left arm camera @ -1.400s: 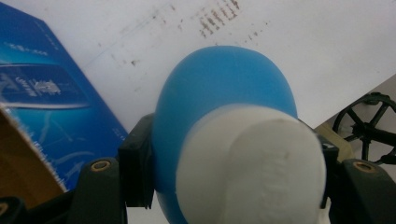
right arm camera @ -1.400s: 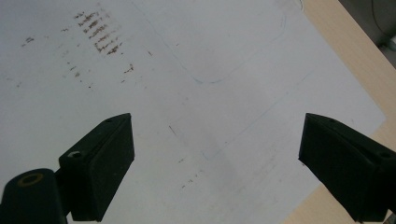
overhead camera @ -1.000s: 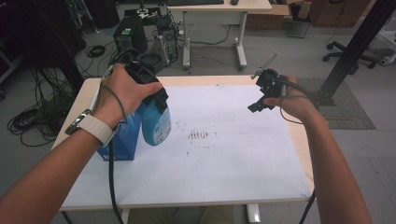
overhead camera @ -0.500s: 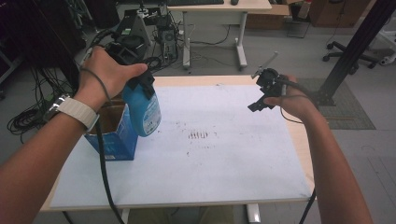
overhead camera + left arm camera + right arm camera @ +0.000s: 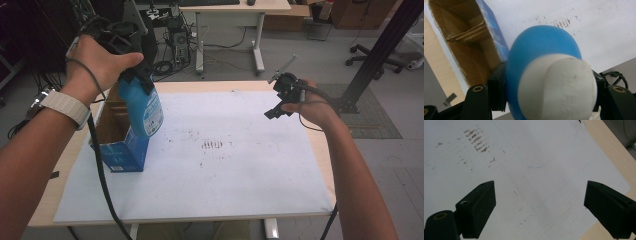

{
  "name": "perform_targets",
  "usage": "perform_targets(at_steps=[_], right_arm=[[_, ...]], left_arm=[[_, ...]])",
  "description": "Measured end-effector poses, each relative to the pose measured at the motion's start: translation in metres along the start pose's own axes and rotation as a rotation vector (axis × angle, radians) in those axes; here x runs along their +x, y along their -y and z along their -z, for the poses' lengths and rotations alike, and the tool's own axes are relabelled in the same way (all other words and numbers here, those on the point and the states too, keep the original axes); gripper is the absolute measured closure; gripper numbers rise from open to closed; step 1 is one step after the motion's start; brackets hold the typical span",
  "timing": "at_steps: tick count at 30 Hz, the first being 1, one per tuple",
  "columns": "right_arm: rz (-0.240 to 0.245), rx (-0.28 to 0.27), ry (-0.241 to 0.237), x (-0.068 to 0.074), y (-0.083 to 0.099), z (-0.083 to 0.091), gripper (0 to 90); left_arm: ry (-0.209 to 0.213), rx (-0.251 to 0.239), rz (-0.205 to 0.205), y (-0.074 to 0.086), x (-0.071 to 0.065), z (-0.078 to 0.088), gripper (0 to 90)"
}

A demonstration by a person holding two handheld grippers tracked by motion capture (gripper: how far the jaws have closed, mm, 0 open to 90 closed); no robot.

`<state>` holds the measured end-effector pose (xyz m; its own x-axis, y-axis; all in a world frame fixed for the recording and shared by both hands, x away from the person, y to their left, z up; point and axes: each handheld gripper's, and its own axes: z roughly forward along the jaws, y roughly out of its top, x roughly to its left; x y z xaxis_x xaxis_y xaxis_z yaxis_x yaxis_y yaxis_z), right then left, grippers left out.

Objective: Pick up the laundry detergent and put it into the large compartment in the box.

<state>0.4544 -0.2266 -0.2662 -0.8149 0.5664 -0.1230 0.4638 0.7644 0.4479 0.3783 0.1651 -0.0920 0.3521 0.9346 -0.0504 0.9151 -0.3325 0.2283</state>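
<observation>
Your left gripper point(image 5: 131, 60) has its jaws clamped on the blue plastic bottle with the white cap point(image 5: 142, 107), held up just above the open blue cardboard box point(image 5: 120, 150). Right gripper point(image 5: 281, 95) hangs wide open over the white-covered table point(image 5: 240, 170). Looks like you're mid-lift, so next I'd guess setting it down on open table.

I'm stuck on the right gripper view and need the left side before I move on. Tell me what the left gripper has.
Observer: The left gripper is shut on a blue bottle, gripped near its white cap.
Operator: Say where the bottle is.
Observer: It is held up off the table, tilted, in front of an open blue box in the high view.
Operator: Report what's in the box.
Observer: The left gripper view shows bare brown cardboard inside, with a folded flap; its bottom is hidden, so I can't rule out contents.
Operator: Give my right gripper's place from above.
Observer: The right gripper hovers open over the white sheet near the table's right edge.
</observation>
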Motion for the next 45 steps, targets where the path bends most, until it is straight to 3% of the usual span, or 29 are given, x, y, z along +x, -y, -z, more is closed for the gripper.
perform_targets(at_steps=[11,23,33,45], right_arm=[[0.001,-0.002,-0.001,-0.002,0.0,-0.001,10.4],[0.0,-0.001,-0.005,-0.002,-0.001,-0.004,10.4],[0.0,0.002,-0.008,-0.003,-0.003,-0.006,10.4],[-0.004,0.008,-0.008,-0.003,-0.004,-0.008,10.4]], left_arm=[[-0.013,-0.02,0.053,0.0,0.017,0.02,37.2],[-0.039,-0.032,0.13,0.005,0.044,0.033,37.2],[-0.059,-0.037,0.183,0.009,0.064,0.031,37.1],[-0.078,-0.039,0.227,0.012,0.083,0.015,37.1]])
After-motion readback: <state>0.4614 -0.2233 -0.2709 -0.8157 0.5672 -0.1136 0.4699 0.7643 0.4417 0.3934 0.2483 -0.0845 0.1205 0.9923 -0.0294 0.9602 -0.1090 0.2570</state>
